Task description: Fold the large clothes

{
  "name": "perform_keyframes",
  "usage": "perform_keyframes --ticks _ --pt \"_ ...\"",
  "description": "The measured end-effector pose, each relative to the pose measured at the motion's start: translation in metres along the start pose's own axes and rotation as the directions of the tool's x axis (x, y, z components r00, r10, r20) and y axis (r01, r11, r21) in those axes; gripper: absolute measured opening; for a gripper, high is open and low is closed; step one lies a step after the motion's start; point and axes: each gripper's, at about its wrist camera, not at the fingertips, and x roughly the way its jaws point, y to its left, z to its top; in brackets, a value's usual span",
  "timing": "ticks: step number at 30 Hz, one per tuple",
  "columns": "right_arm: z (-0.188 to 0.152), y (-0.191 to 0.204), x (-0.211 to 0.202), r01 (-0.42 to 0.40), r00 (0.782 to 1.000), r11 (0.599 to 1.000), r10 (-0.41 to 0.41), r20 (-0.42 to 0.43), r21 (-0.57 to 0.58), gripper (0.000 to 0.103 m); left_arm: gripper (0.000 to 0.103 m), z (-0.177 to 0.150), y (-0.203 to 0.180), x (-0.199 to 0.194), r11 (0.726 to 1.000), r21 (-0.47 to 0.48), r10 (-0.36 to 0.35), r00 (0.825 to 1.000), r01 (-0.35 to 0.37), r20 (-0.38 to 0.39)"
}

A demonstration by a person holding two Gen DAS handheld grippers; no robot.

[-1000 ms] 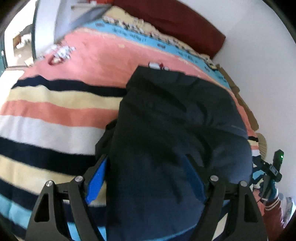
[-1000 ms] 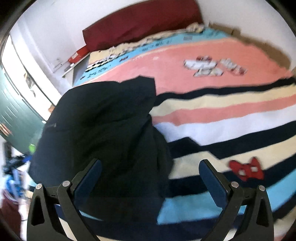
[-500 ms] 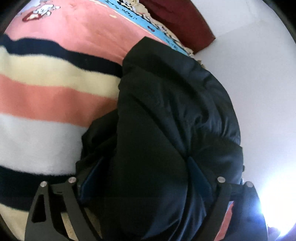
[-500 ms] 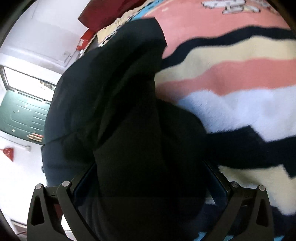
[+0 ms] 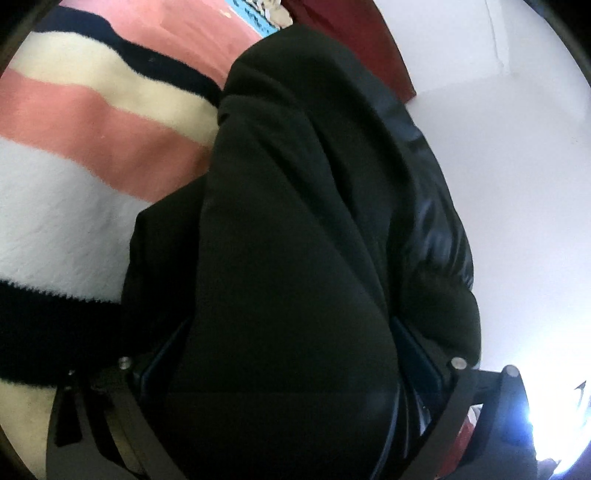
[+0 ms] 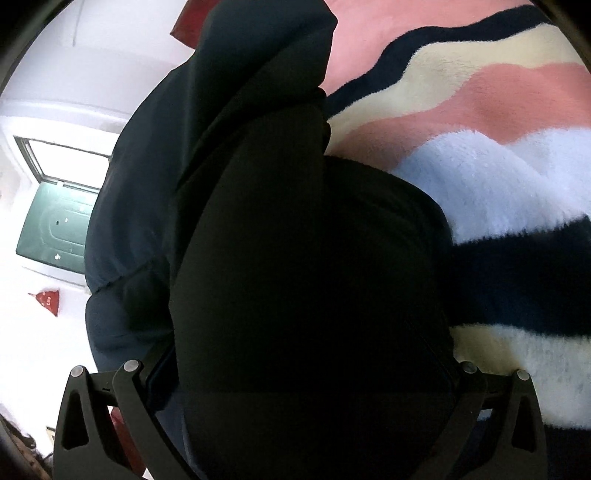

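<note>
A large dark navy jacket (image 5: 295, 206) lies bunched on a striped fleece blanket (image 5: 74, 155) covering a bed. My left gripper (image 5: 291, 350) is low over the jacket's near end. Its jaws are opening, and a thick fold of the jacket fills the gap between the fingers (image 5: 413, 350). In the right wrist view the same jacket (image 6: 280, 229) fills the middle. My right gripper (image 6: 306, 354) stands wide open with a mound of the fabric between its fingers (image 6: 159, 365). The fingertips of both grippers are partly buried in the dark cloth.
The blanket (image 6: 498, 177) runs on to the right in pink, cream, white and navy bands. A maroon headboard cushion (image 5: 354, 33) sits at the far end of the bed beside a white wall (image 5: 498, 166). A green door (image 6: 55, 221) is off the bed's side.
Both grippers have sunk and tipped down onto the jacket, which now fills each view. The left jaws have spread wider around the fold.
</note>
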Motion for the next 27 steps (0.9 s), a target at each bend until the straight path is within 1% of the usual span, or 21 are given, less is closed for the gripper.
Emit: perform_keyframes --ticks 2,3,4,5,6,7,8,9,10,11,12,14,16,18,20,23,24,25,27 --pt "-0.002 0.000 0.003 -0.014 1.000 1.000 0.014 0.009 -0.001 0.103 0.101 -0.008 -0.008 -0.002 1.000 0.025 0.009 1.000 -0.009 0.029" --pt "-0.003 0.001 0.003 -0.018 1.000 1.000 0.018 0.014 0.001 0.103 0.095 -0.013 -0.013 -0.005 0.999 0.042 0.001 0.999 -0.003 0.040" --pt "-0.008 0.002 0.004 -0.014 1.000 1.000 0.014 0.027 0.002 0.103 0.082 -0.018 -0.022 -0.007 0.998 0.061 -0.019 0.998 0.016 0.057" --pt "-0.010 0.007 0.004 -0.009 0.999 1.000 0.009 0.039 -0.008 0.096 0.074 -0.021 -0.028 -0.009 0.997 0.069 -0.042 0.997 0.037 0.070" --pt "-0.012 0.015 0.003 -0.020 0.999 0.999 0.022 0.049 -0.026 0.090 0.060 -0.024 -0.039 -0.013 0.994 0.084 -0.078 0.993 0.070 0.089" --pt "-0.015 0.021 0.003 -0.039 0.997 0.999 0.041 0.059 -0.037 0.075 0.052 -0.025 -0.049 -0.015 0.991 0.105 -0.090 0.991 0.080 0.099" --pt "-0.017 0.029 -0.002 -0.076 0.994 0.996 0.080 0.080 -0.054 0.065 0.049 -0.028 -0.058 -0.015 0.988 0.128 -0.095 0.990 0.081 0.104" --pt "-0.018 0.035 -0.005 -0.098 0.990 0.993 0.104 0.092 -0.068 0.062 0.044 -0.031 -0.073 -0.017 0.983 0.166 -0.098 0.989 0.080 0.107" --pt "-0.019 0.046 -0.009 -0.116 0.986 0.988 0.127 0.108 -0.098 0.056 0.040 -0.032 -0.084 -0.018 0.977 0.199 -0.096 0.990 0.073 0.106" --pt "-0.020 0.054 -0.012 -0.121 0.984 0.985 0.135 0.119 -0.120 0.051 0.038 -0.032 -0.096 -0.021 0.970 0.233 -0.092 0.990 0.065 0.108" --pt "-0.021 0.065 -0.018 -0.126 0.979 0.981 0.146 0.139 -0.146 0.048 0.035 -0.034 -0.113 -0.027 0.957 0.285 -0.097 0.989 0.062 0.112" --pt "-0.020 0.086 -0.030 -0.142 0.967 0.971 0.177 0.183 -0.191 0.042 0.032 -0.035 -0.139 -0.038 0.934 0.351 -0.115 0.986 0.065 0.124" --pt "-0.021 0.112 -0.045 -0.152 0.951 0.958 0.209 0.227 -0.245 0.039 0.029 -0.034 -0.159 -0.045 0.917 0.394 -0.129 0.982 0.065 0.139" --pt "-0.022 0.133 -0.056 -0.162 0.939 0.944 0.236 0.248 -0.286 0.035 0.029 -0.036 -0.176 -0.062 0.901 0.428 -0.153 0.975 0.070 0.162" --pt "-0.027 0.159 -0.069 -0.167 0.930 0.927 0.261 0.258 -0.337 0.034 0.029 -0.032 -0.187 -0.073 0.893 0.444 -0.167 0.969 0.072 0.179" --pt "-0.039 0.187 -0.076 -0.170 0.928 0.908 0.278 0.247 -0.383 0.034 0.029 -0.034 -0.195 -0.089 0.886 0.458 -0.177 0.963 0.067 0.201" --pt "-0.038 0.191 -0.077 -0.173 0.928 0.906 0.281 0.245 -0.385 0.034 0.029 -0.039 -0.191 -0.093 0.888 0.455 -0.176 0.963 0.067 0.202" --pt "-0.047 0.193 -0.078 -0.175 0.928 0.905 0.283 0.242 -0.389 0.034 0.029 -0.043 -0.186 -0.095 0.889 0.453 -0.170 0.965 0.064 0.199" --pt "-0.054 0.182 -0.083 -0.178 0.929 0.908 0.282 0.240 -0.378 0.034 0.029 -0.049 -0.170 -0.093 0.895 0.446 -0.133 0.972 0.034 0.194"
